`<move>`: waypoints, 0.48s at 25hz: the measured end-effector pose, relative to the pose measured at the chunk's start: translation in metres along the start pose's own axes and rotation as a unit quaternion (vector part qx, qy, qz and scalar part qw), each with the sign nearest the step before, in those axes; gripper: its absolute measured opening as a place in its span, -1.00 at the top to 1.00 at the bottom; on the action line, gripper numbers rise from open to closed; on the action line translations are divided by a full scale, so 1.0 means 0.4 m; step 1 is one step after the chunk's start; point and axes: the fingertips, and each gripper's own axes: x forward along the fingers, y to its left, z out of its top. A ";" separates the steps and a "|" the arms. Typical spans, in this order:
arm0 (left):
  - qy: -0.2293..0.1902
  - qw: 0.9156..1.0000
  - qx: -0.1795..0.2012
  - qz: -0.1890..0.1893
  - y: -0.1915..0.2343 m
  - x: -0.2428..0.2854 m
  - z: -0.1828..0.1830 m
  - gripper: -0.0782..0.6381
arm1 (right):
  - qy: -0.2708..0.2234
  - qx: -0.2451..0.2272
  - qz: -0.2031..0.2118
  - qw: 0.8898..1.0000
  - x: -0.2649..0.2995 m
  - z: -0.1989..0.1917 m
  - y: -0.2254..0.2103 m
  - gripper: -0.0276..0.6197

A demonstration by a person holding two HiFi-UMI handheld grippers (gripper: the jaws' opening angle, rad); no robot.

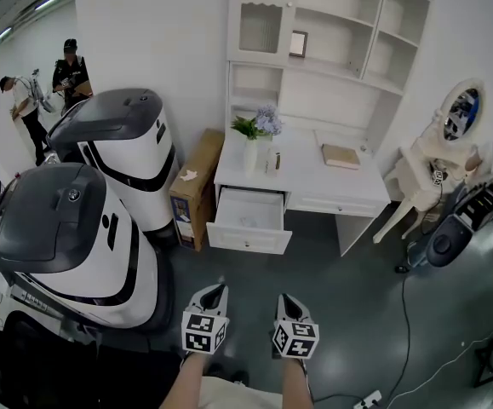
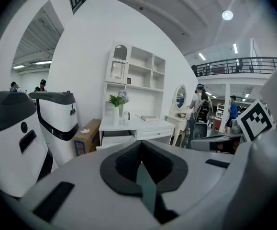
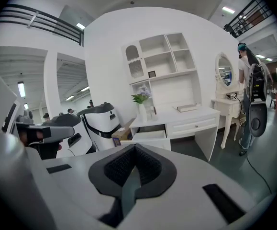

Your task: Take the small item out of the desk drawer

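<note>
Since the left gripper (image 1: 214, 291) and right gripper (image 1: 288, 301) sit closed, empty, well short of the open drawer (image 1: 249, 218), approaching it seems next.

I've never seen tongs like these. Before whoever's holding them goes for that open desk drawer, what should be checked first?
1. Drawer open: ok. The drawer stands pulled out of the white desk.
2. Small item seen inside: cannot tell, too far off.
3. Tongs empty: ok. The left tongs and right tongs hold nothing.
4. Tongs open for grabbing: not ok, both are shut.
5. Drawer within reach: not ok. Both tongs hang over the floor, well short of the desk.
6. Way ahead: ok. The white machine stands off to the left.
</note>
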 end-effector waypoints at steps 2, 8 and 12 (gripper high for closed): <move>0.001 1.000 -0.002 0.009 0.005 0.007 -0.005 0.74 | 0.002 0.006 0.001 1.000 -0.001 -0.008 -0.027 0.86; 0.002 1.000 -0.009 0.029 0.046 0.052 0.007 0.74 | 0.005 0.011 -0.003 1.000 0.033 0.003 -0.090 0.86; 0.001 1.000 -0.009 0.029 0.064 0.112 0.019 0.74 | 0.005 0.010 -0.004 1.000 0.081 0.016 -0.120 0.86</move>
